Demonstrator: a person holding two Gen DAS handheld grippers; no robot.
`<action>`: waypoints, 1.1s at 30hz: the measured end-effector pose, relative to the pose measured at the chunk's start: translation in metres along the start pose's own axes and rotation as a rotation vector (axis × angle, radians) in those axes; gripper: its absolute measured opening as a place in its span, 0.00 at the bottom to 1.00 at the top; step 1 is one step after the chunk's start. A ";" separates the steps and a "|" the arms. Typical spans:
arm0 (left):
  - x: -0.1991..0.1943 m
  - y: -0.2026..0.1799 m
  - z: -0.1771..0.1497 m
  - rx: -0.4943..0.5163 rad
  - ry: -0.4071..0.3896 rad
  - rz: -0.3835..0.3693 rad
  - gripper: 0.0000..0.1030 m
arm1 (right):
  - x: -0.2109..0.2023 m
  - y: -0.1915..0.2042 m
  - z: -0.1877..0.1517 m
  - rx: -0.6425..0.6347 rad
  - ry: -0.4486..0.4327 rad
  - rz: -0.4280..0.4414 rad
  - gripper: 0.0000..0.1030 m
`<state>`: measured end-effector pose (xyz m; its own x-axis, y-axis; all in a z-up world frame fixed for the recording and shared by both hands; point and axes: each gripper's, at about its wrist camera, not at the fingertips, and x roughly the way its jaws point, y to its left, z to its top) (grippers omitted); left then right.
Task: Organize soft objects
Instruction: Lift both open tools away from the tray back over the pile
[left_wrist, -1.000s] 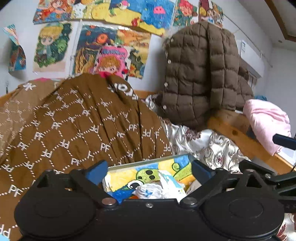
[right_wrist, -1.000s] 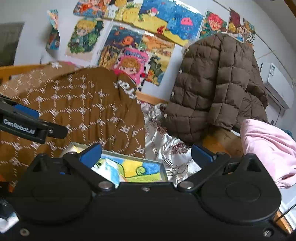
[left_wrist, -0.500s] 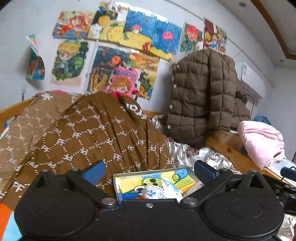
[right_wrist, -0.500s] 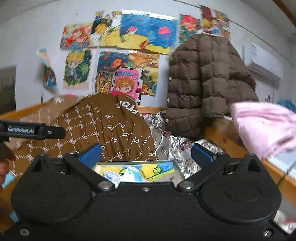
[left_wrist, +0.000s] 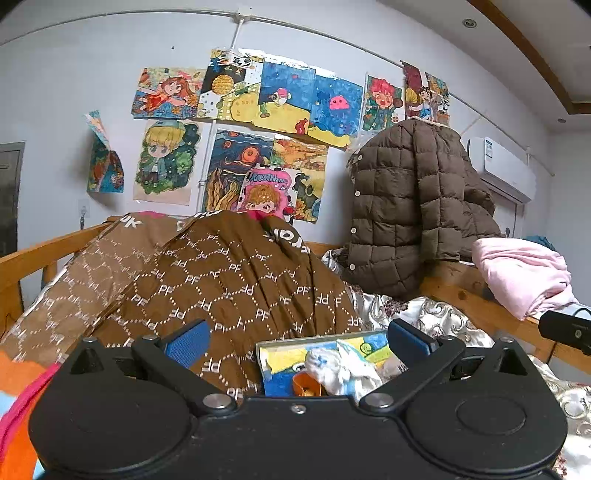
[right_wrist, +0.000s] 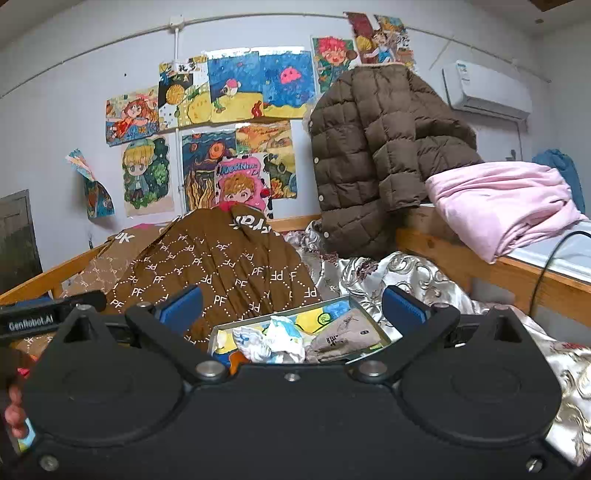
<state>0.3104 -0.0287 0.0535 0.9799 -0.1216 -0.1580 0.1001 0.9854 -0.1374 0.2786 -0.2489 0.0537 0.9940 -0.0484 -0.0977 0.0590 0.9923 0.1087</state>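
A shallow metal tray (right_wrist: 369, 313) with a cartoon-printed bottom lies on the bed. In it sit crumpled white-and-blue socks (right_wrist: 275, 339) and a grey-brown sock (right_wrist: 345, 338). The same tray (left_wrist: 280, 345) and white socks (left_wrist: 340, 367) show low in the left wrist view. My left gripper (left_wrist: 297, 341) is open above the tray's near edge, nothing between its blue pads. My right gripper (right_wrist: 291, 304) is also open and empty, held over the tray. The left gripper's black body (right_wrist: 48, 314) shows at the left edge of the right wrist view.
A brown patterned quilt (left_wrist: 221, 288) is heaped behind the tray on a silver floral sheet (right_wrist: 399, 273). A brown puffer jacket (right_wrist: 369, 158) and a pink cloth (right_wrist: 502, 206) hang on the wooden bed rail (right_wrist: 480, 258). Drawings cover the wall.
Both grippers have tilted up and drawn back, so more wall and ceiling shows. The tray sits lower and smaller in each view. Both stay open.
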 end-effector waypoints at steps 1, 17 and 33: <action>-0.007 -0.002 -0.004 -0.004 0.008 0.003 0.99 | -0.010 -0.002 -0.006 0.005 -0.005 -0.004 1.00; -0.068 -0.017 -0.066 0.052 0.171 0.057 0.99 | -0.087 -0.020 -0.094 0.089 0.040 -0.113 1.00; -0.083 -0.006 -0.096 0.103 0.277 0.208 0.99 | -0.091 -0.006 -0.131 0.069 0.209 -0.089 1.00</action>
<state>0.2121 -0.0363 -0.0260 0.8988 0.0693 -0.4328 -0.0659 0.9976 0.0229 0.1757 -0.2358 -0.0674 0.9443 -0.1039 -0.3121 0.1591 0.9747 0.1570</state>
